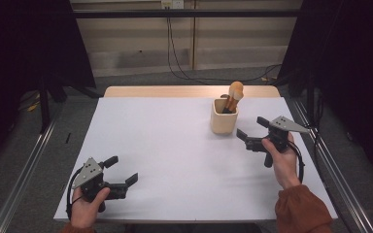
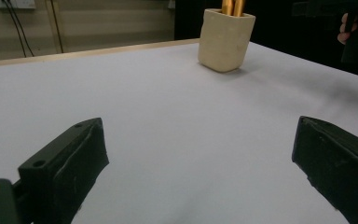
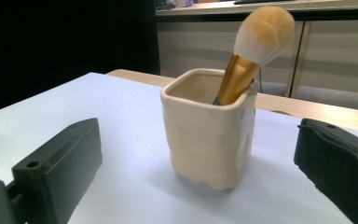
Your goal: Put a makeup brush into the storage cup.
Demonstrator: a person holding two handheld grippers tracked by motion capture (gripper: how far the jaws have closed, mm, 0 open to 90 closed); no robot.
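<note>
Starting at the left, my left hand-held gripper [image 1: 124, 171] sits low near the front corner of the counter [image 1: 175, 160], jaws spread wide with nothing between them, and from there the cup [image 2: 225, 39] lies well apart, far across the white surface and off to the right. Moving across, the cup [image 1: 224, 116] stands upright toward the far right part of the counter, a cream, squarish holder with rounded corners and a slightly lumpy wall. In it leans a makeup brush [image 3: 252, 51]; its gold handle runs up and tilts toward the far side, with a fluffy peach-tinted head well above the rim. On to the right: my right hand-held gripper [image 1: 251, 129] is much the nearer one, just beside the cup and pointing leftward at it, jaws open and empty. In the right gripper view the cup [image 3: 209, 135] stands squarely ahead between the jaws, still clear of both, so I judge a short straight push forward is what a grasp calls for.
</note>
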